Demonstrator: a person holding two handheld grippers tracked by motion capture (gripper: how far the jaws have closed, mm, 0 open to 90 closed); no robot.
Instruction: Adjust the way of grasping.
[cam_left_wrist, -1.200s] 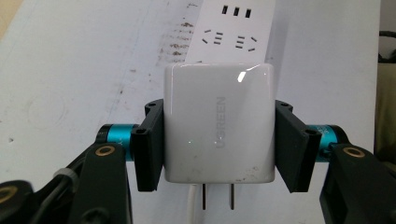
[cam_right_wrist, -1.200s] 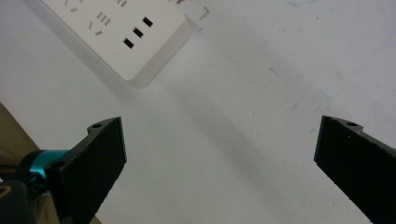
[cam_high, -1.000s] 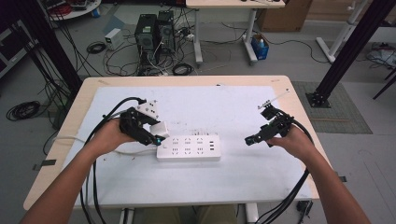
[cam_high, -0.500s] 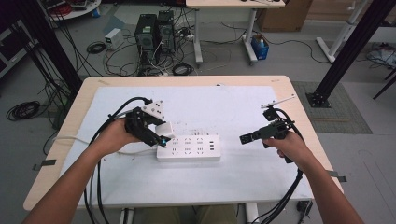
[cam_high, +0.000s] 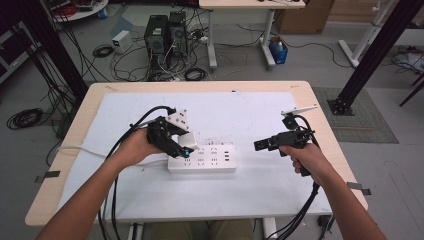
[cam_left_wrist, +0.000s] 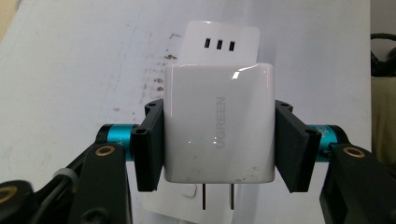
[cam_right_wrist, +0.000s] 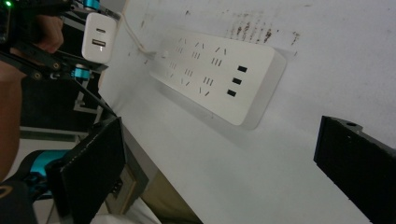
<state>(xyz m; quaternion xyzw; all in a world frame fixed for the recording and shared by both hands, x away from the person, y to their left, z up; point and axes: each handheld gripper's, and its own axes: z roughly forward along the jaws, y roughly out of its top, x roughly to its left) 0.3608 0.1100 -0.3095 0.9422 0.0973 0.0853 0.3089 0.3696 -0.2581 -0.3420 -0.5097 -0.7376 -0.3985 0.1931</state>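
A white power strip (cam_high: 202, 158) lies flat in the middle of the white mat, its three USB ports at its right end. My left gripper (cam_high: 183, 147) is shut on a white UGREEN charger (cam_left_wrist: 218, 123), pads (cam_left_wrist: 148, 144) pressing its two sides. The charger's two prongs (cam_left_wrist: 217, 196) point down, just above the strip's left end (cam_left_wrist: 187, 203). In the right gripper view the charger (cam_right_wrist: 98, 37) hangs over the strip (cam_right_wrist: 217, 74). My right gripper (cam_high: 261, 145) is open and empty, hovering to the right of the strip with jaws pointing at it.
The white mat (cam_high: 260, 115) covers most of a wooden table (cam_high: 320, 107). The strip's white cord (cam_high: 80, 148) runs off to the left. Black cables (cam_high: 135, 127) trail from both grippers. Computers and cable coils sit on the floor behind the table.
My right gripper swung to point left at the strip and moved closer to it. My left gripper shifted the charger slightly right over the strip's left end.
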